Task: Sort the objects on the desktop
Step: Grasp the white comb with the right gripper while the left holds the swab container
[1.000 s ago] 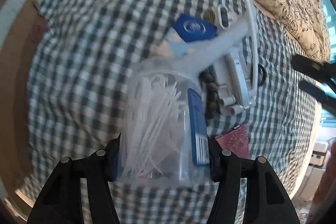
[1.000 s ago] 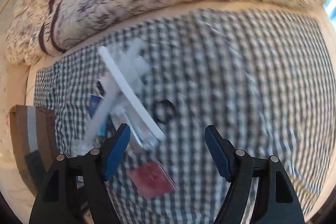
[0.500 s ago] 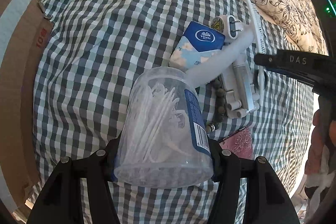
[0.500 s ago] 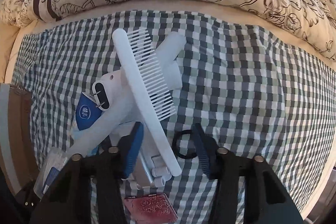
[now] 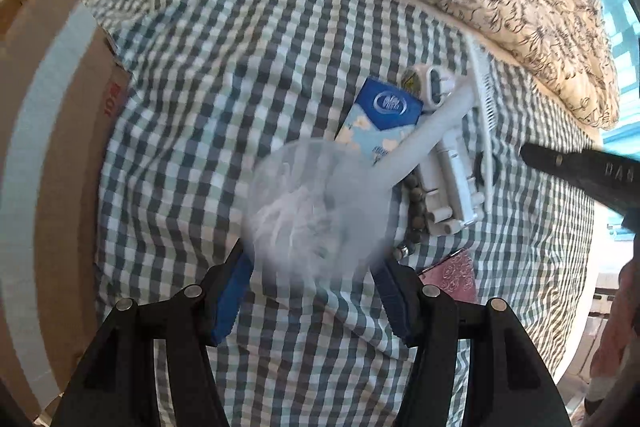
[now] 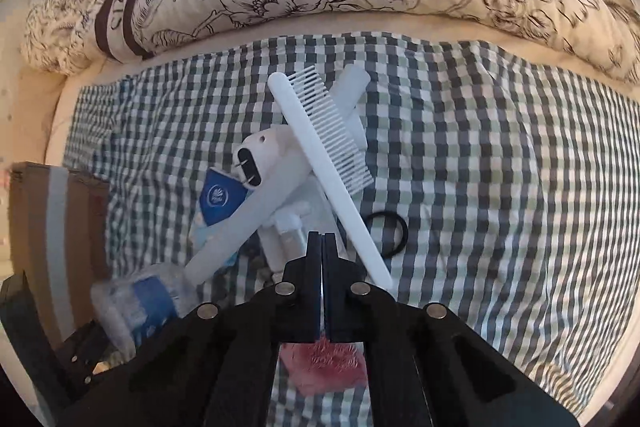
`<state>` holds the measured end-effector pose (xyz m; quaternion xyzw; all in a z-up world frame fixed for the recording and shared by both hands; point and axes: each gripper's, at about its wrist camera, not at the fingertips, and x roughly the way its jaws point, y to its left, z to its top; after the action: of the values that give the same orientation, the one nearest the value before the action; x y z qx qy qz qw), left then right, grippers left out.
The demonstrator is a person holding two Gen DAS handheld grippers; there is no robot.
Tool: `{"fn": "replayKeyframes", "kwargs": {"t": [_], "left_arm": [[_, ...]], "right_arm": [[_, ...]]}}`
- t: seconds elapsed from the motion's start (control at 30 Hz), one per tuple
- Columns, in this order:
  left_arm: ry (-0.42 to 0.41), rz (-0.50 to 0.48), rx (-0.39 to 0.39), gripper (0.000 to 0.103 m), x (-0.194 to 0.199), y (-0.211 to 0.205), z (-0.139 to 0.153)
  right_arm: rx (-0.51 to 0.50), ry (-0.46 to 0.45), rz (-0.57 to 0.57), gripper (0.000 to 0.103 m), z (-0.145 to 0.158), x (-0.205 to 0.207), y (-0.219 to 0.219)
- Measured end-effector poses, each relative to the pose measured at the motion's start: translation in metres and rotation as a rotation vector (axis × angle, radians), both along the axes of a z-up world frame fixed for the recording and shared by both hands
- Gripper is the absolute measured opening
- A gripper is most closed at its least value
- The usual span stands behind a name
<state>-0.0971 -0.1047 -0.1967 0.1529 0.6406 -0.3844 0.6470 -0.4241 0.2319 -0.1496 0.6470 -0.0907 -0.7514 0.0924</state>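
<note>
The left tool [image 5: 316, 291] is gripping the clear cotton-swab jar [image 5: 316, 211] above the checked bed cloth [image 5: 200, 107]; it's light, slick plastic, best squeezed mid-body. The right tool [image 6: 322, 239], having just closed on nothing, is sitting pressed together beside the white comb [image 6: 328, 171].

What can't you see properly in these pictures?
- Left wrist view: the clear jar is smeared by blur, so its contents and label are unreadable.
- Right wrist view: the red pouch is mostly hidden behind the shut right gripper.
- Left wrist view: the cardboard box is cut off by the edge.
</note>
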Motion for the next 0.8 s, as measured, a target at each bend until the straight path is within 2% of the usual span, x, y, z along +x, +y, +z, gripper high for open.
{"fn": "replayKeyframes", "kwargs": {"t": [0.17, 0.3, 0.33, 0.37, 0.4, 0.43, 0.57, 0.8], "left_arm": [[-0.029, 0.0, -0.031, 0.062, -0.002, 0.005, 0.018], [-0.026, -0.003, -0.031, 0.063, -0.003, -0.001, 0.018], [-0.016, -0.002, -0.029, 0.067, -0.004, -0.002, 0.015], [-0.004, 0.004, -0.024, 0.076, -0.003, -0.002, 0.011], [0.002, 0.013, -0.019, 0.08, -0.003, -0.001, 0.008], [0.008, 0.028, -0.016, 0.084, -0.002, -0.002, 0.005], [0.0, 0.066, -0.001, 0.088, 0.003, -0.009, -0.009], [0.002, 0.057, 0.039, 0.088, 0.004, -0.023, -0.043]], "right_arm": [[-0.037, -0.006, -0.003, 0.0, 0.011, 0.016, 0.007], [-0.049, -0.018, -0.007, 0.001, 0.01, 0.025, 0.01], [-0.049, -0.018, -0.018, 0.007, 0.01, 0.025, 0.012], [-0.047, -0.018, -0.026, 0.014, 0.009, 0.024, 0.015], [-0.04, -0.008, -0.03, 0.042, 0.01, 0.023, 0.018], [-0.025, 0.013, -0.032, 0.06, 0.012, 0.022, 0.021], [0.012, 0.029, 0.01, 0.06, 0.004, 0.006, 0.021], [0.099, -0.022, 0.107, 0.059, -0.041, -0.022, 0.0]]}}
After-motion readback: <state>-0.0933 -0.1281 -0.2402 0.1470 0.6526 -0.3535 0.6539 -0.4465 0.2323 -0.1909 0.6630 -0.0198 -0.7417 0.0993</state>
